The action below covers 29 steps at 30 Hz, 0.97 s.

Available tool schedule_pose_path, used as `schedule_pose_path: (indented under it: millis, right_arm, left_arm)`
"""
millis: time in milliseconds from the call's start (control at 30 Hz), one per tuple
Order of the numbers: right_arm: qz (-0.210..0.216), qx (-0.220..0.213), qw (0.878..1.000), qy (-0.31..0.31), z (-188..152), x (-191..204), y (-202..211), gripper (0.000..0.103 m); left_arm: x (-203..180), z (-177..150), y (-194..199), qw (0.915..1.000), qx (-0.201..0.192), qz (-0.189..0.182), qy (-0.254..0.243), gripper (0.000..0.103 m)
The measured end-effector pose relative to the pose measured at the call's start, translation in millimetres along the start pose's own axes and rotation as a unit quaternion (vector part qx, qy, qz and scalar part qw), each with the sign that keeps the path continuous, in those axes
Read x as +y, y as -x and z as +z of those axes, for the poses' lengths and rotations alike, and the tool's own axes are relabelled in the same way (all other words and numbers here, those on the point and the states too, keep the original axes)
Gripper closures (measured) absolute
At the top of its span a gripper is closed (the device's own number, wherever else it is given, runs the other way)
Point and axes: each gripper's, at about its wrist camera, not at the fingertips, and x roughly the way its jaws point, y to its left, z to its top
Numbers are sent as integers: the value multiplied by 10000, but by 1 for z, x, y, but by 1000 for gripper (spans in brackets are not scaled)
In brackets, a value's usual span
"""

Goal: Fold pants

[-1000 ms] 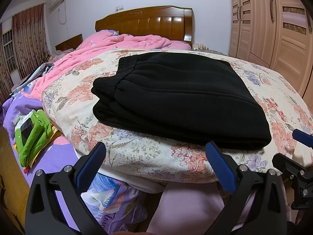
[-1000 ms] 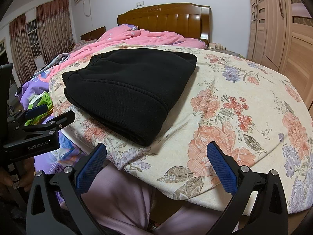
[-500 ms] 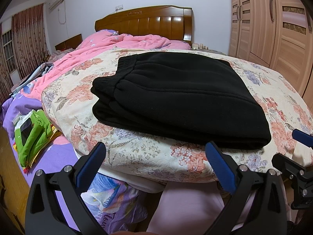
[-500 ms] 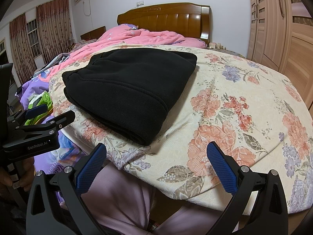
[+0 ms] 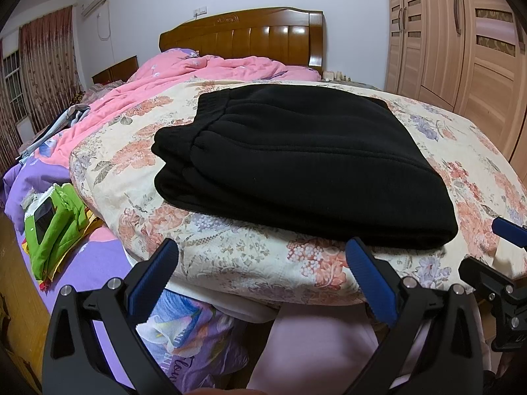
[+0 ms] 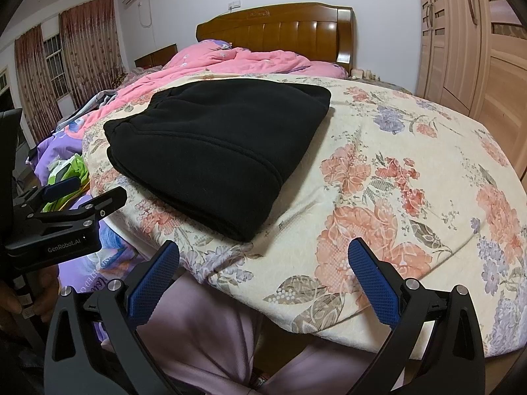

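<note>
The black pants (image 5: 296, 161) lie folded into a thick rectangle on the floral quilt (image 5: 250, 256), waistband toward the far left. They also show in the right wrist view (image 6: 217, 151). My left gripper (image 5: 260, 276) is open and empty, held off the near edge of the bed, below the pants. My right gripper (image 6: 262, 279) is open and empty, off the bed's edge, to the right of the pants. The left gripper also shows at the left of the right wrist view (image 6: 82, 194).
A pink duvet (image 5: 197, 72) and wooden headboard (image 5: 243, 36) lie behind. A green item (image 5: 56, 223) sits on purple bedding (image 5: 92, 263) at left. Wardrobe doors (image 5: 461, 33) stand at right. Legs in pink trousers (image 6: 197, 335) are below the bed edge.
</note>
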Motion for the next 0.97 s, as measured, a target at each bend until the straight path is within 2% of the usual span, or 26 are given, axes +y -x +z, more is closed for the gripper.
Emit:
schedule_pose_path:
  millis: [500, 667, 800, 900, 967]
  right_arm:
    - [2, 3, 10000, -4, 0, 0, 0, 4]
    - [2, 4, 10000, -14, 0, -1, 0, 4]
    - [-20, -66, 10000, -49, -2, -2, 4, 4]
    - [-281, -317, 9991, -19, 1, -14, 15, 4]
    - [-940, -390, 9948, 38, 7, -38, 21, 4]
  left_arm:
    - [-1, 0, 0, 10000, 6, 33, -38, 2]
    - [2, -2, 4, 9999, -98, 36, -1, 2]
    - [10, -1, -2, 9999, 54, 2, 119, 2]
    - [28, 0, -4, 9996, 80, 153, 238, 2]
    - [48, -1, -7, 9990, 50, 363, 263, 2]
